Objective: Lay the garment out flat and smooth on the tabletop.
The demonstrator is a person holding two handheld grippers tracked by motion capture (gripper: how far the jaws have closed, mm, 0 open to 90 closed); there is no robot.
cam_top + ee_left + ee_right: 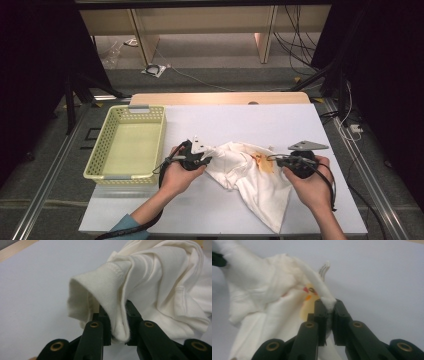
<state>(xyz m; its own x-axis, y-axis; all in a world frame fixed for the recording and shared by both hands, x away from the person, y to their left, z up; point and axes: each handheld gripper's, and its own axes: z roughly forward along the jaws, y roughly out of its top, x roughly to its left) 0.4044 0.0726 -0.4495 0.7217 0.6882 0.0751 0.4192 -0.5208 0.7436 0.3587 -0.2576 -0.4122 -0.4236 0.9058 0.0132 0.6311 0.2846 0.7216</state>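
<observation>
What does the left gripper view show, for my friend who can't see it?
Two black jaws of the left gripper pinch a fold of a cream-white shirt, near a stitched hem. The bunched cloth lies on a pale table.

Garment's [252, 175] yellow print mostly hidden

Right tool [329, 305] pinches a fold of white garment [262, 297]

Crumpled white garment [250, 175] with yellow print, lifted off the table.
</observation>
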